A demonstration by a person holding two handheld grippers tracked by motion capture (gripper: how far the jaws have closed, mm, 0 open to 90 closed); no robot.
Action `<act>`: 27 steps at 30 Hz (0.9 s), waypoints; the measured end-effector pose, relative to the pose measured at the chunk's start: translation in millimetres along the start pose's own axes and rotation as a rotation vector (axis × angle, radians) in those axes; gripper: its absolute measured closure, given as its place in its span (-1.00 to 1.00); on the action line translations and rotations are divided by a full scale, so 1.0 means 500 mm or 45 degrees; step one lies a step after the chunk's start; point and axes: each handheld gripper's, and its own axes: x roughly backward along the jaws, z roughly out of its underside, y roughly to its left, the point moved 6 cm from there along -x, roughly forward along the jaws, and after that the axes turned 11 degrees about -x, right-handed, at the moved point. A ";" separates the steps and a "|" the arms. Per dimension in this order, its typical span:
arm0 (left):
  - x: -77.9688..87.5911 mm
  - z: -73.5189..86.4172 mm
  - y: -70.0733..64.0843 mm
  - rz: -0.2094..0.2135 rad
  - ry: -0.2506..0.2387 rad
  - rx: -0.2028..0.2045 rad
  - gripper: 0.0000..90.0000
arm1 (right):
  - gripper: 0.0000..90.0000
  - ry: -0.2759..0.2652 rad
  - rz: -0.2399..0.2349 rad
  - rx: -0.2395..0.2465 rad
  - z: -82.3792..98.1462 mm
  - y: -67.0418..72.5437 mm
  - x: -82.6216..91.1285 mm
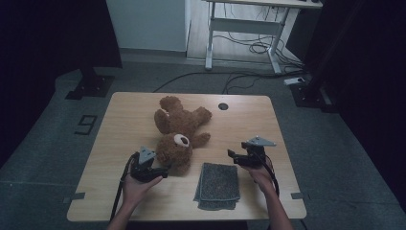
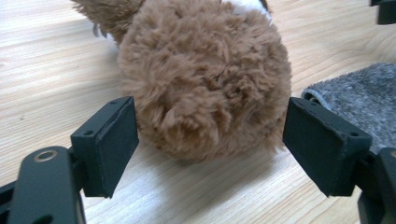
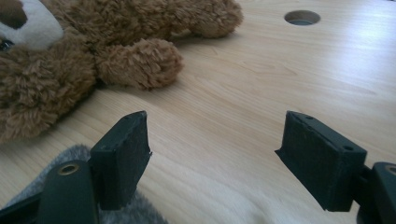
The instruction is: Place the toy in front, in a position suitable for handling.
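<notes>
A brown teddy bear [image 1: 179, 129] lies on its back on a light wooden table [image 1: 119, 143], its head toward the person's side and its legs pointing toward the far edge. The left gripper [image 1: 162, 172], held in the person's left hand [image 1: 136, 188], sits just at the bear's head; in the left gripper view its jaws stand wide apart on either side of the furry head [image 2: 205, 84], with a visible gap between each black pad and the fur, so the pads press on nothing and the head is not gripped. Just to the right of the bear's head, at the near edge of the table, lies a folded grey towel [image 1: 218, 184], whose corner also shows beside the bear's head in the left gripper view [image 2: 359, 93]. The right gripper [image 1: 233, 157], in the person's right hand [image 1: 261, 175], hovers on the far side of the towel from the bear's head, well clear of the bear, pointing toward the animal. In the right gripper view its jaws are likewise spread wide over bare tabletop with nothing between them, the bear's white muzzle [image 3: 32, 28] and one paw [image 3: 140, 63] ahead to the left, and a strip of towel [image 3: 135, 212] under the left jaw. Beyond the bear's legs, a round cable hole [image 1: 223, 106] is cut into the table near its far edge.
</notes>
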 end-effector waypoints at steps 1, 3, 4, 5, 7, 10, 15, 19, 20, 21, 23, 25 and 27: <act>-0.002 -0.001 -0.001 0.004 0.003 -0.005 -0.61 | -0.48 0.005 -0.007 0.002 -0.003 0.003 -0.004; -0.004 -0.003 -0.003 0.005 0.010 -0.022 -0.63 | -0.47 0.000 -0.021 0.014 -0.008 0.010 -0.013; -0.005 -0.004 -0.004 0.004 0.014 -0.027 -0.64 | -0.47 0.002 -0.031 0.011 -0.011 0.013 -0.018; -0.006 -0.005 -0.004 0.001 0.015 -0.027 -0.64 | -0.47 0.007 -0.040 0.013 -0.013 0.016 -0.022; -0.007 -0.005 -0.003 0.003 0.021 -0.030 -0.64 | -0.46 0.015 -0.050 0.021 -0.017 0.021 -0.030; -0.021 0.000 0.003 0.006 0.054 -0.031 -0.65 | -0.45 0.018 -0.069 0.025 -0.025 0.029 -0.041; -0.029 0.000 0.011 0.001 0.052 -0.024 -0.65 | -0.44 0.020 -0.097 0.032 -0.031 0.041 -0.057; -0.037 0.002 0.015 0.003 0.059 -0.013 -0.64 | -0.43 0.025 -0.111 0.061 -0.038 0.056 -0.076; -0.040 0.003 0.016 0.005 0.063 -0.011 -0.64 | -0.41 0.034 -0.120 0.072 -0.040 0.062 -0.086; -0.041 0.002 0.016 0.007 0.062 -0.009 -0.63 | -0.42 0.032 -0.126 0.076 -0.041 0.065 -0.091; -0.042 0.002 0.016 0.007 0.061 -0.009 -0.63 | -0.43 0.046 -0.126 0.079 -0.042 0.067 -0.097; -0.044 0.000 0.016 0.012 0.059 -0.008 -0.62 | -0.42 0.054 -0.132 0.084 -0.048 0.073 -0.109; -0.047 -0.002 0.017 0.013 0.058 -0.007 -0.61 | -0.42 0.058 -0.138 0.088 -0.052 0.077 -0.116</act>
